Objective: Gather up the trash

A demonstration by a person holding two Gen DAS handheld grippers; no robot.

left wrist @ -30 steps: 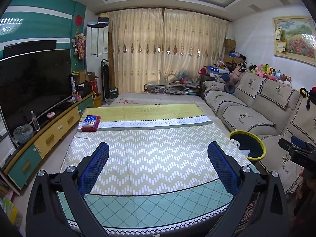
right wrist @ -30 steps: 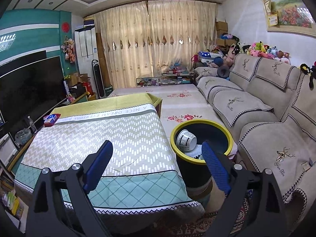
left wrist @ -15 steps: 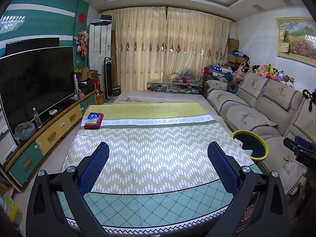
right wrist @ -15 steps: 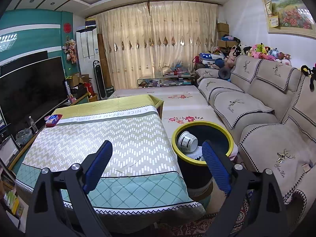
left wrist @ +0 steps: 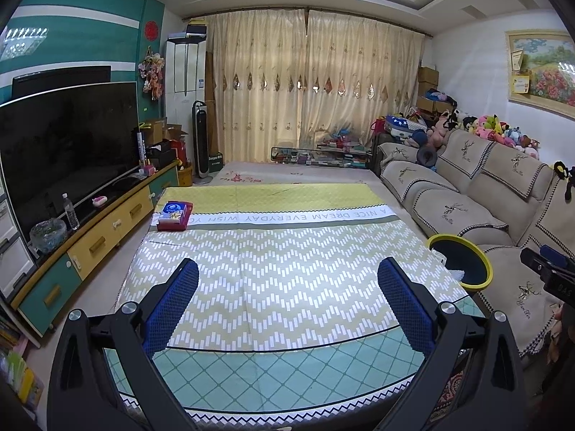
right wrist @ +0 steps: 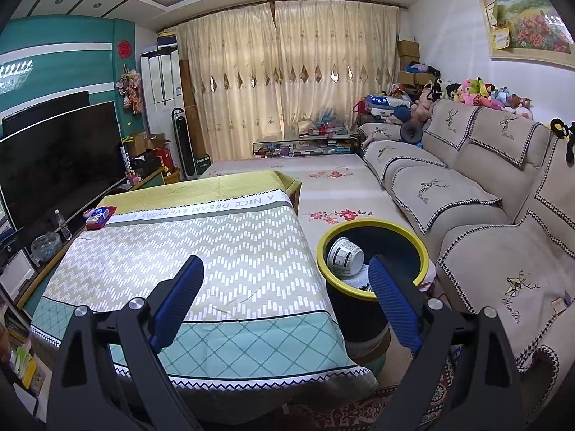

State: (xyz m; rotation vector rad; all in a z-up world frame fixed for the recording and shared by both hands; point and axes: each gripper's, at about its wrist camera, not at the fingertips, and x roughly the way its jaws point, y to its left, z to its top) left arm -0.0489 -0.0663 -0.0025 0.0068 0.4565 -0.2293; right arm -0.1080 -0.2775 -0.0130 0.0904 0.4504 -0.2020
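Inside the bin (right wrist: 373, 228), only the right view shows a cup (right wrist: 345, 260).

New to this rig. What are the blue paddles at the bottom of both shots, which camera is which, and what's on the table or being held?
No robot arm here: a person carries handheld tongs, one per hand, each with a fisheye camera looking forward along its two blue fingers. One picture is from the left tongs, facing the table; the other is from the right tongs, nearer the yellow-rimmed trash bin by the sofa. Both tongs are open and hold nothing. On the patterned tablecloth only a red tissue box shows, at the far left corner. A white cup already lies inside the bin.
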